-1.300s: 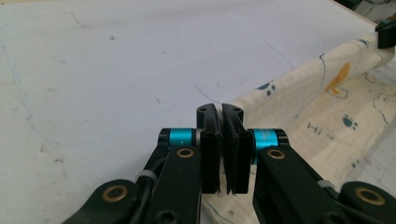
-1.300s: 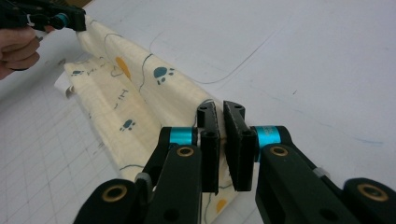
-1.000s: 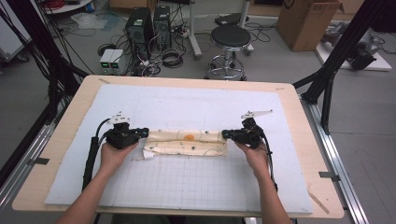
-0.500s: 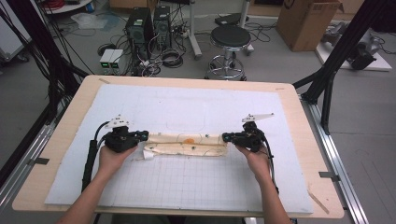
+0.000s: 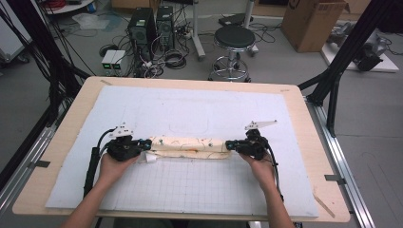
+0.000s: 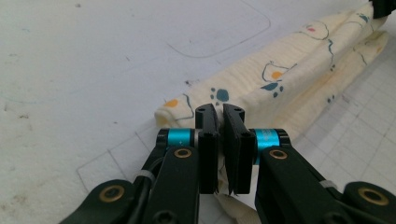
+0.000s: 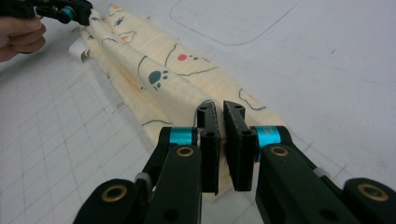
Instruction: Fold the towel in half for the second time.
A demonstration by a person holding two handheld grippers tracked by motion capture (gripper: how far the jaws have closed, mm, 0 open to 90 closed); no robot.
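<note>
High view: left gripper [image 5: 146, 144] and right gripper [image 5: 230, 145] each pinch an end of the folded cloth [image 5: 188, 147], bare mat [image 5: 190, 109] all around.

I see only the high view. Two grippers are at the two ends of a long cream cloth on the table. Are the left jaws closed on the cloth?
Observer: Yes. In the left gripper view the left gripper pinches the end of the cream cloth; fabric shows between and under the jaws.
Operator: And the right one?
Observer: The right gripper has its jaws nearly together on the other end of the cloth.
Operator: What is printed on the cloth?
Observer: Teal paw prints, with small red and orange spots.
</note>
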